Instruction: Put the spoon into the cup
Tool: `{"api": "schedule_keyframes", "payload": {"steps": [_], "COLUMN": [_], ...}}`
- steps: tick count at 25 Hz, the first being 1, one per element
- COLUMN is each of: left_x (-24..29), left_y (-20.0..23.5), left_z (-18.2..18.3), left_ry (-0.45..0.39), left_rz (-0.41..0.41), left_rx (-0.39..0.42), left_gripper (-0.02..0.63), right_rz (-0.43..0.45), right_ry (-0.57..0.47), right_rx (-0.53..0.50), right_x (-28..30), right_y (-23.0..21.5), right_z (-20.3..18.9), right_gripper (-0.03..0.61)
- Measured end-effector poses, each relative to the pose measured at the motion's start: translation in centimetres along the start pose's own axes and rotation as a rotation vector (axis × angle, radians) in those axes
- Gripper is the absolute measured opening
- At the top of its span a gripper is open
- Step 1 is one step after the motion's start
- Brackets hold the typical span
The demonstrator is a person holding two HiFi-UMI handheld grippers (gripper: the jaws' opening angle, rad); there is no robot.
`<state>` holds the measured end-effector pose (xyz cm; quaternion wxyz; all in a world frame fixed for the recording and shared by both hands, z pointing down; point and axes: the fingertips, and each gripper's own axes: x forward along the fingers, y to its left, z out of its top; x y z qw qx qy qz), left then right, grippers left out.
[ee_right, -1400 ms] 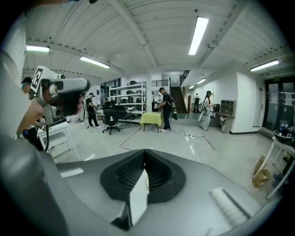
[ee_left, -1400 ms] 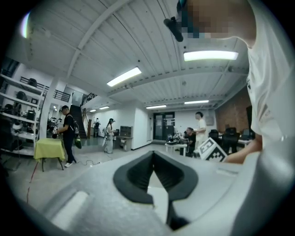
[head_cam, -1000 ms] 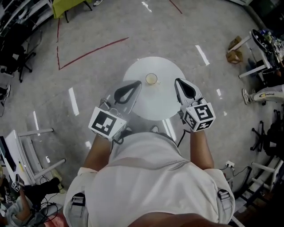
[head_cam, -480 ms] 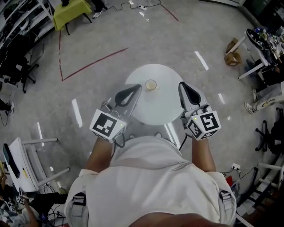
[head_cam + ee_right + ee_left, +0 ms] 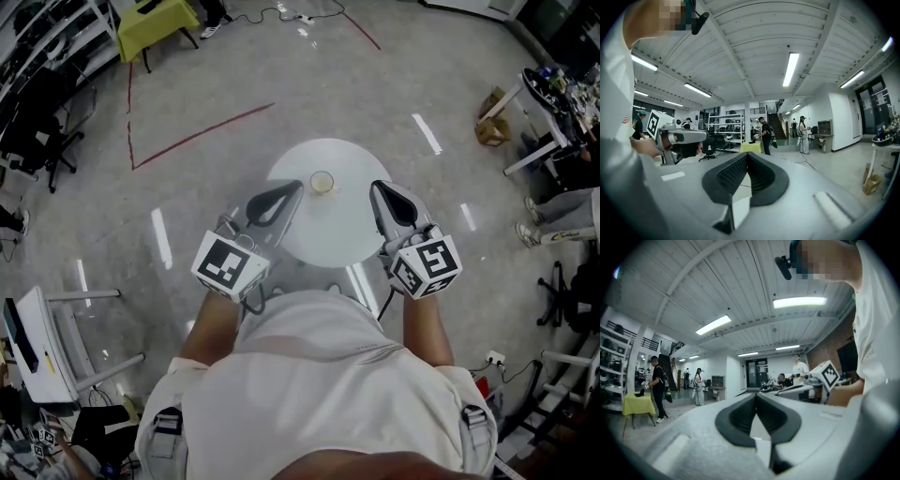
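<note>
A small pale cup (image 5: 322, 182) stands upright at the far side of the round white table (image 5: 328, 230). No spoon shows in any view. My left gripper (image 5: 297, 185) is held up just left of the cup, its jaws closed tip to tip with nothing between them. My right gripper (image 5: 375, 186) is to the right of the cup at about the same height, also shut and empty. In the left gripper view my left gripper (image 5: 756, 395) points level across the room; in the right gripper view my right gripper (image 5: 746, 154) does the same. Neither gripper view shows the cup.
The table stands alone on a grey floor marked with red tape (image 5: 197, 112). A yellow-green table (image 5: 155, 19) is far left, a white frame (image 5: 42, 342) near left, desks and a cardboard box (image 5: 492, 129) to the right. Several people stand far off (image 5: 765, 135).
Both grippers stay shut and keep nearly the same pose beside the cup. The head view has shifted slightly, so table and cup sit a little lower in the picture.
</note>
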<state>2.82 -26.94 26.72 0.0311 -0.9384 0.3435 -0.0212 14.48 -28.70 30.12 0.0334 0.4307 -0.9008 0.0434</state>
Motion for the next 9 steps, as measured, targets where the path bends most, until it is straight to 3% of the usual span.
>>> {"api": "schedule_keyframes", "payload": {"steps": [9], "left_x": [0.07], "left_y": [0.77], "left_z": [-0.68], "left_ry": [0.008], "left_rz": [0.006], "left_rx": [-0.008], "left_gripper": [0.003], "right_rz": [0.021], "right_ry": [0.007], "right_rx": [-0.007], "right_x": [1.03], "right_y": [0.14], "right_z": [-0.34], "right_gripper": [0.006]}}
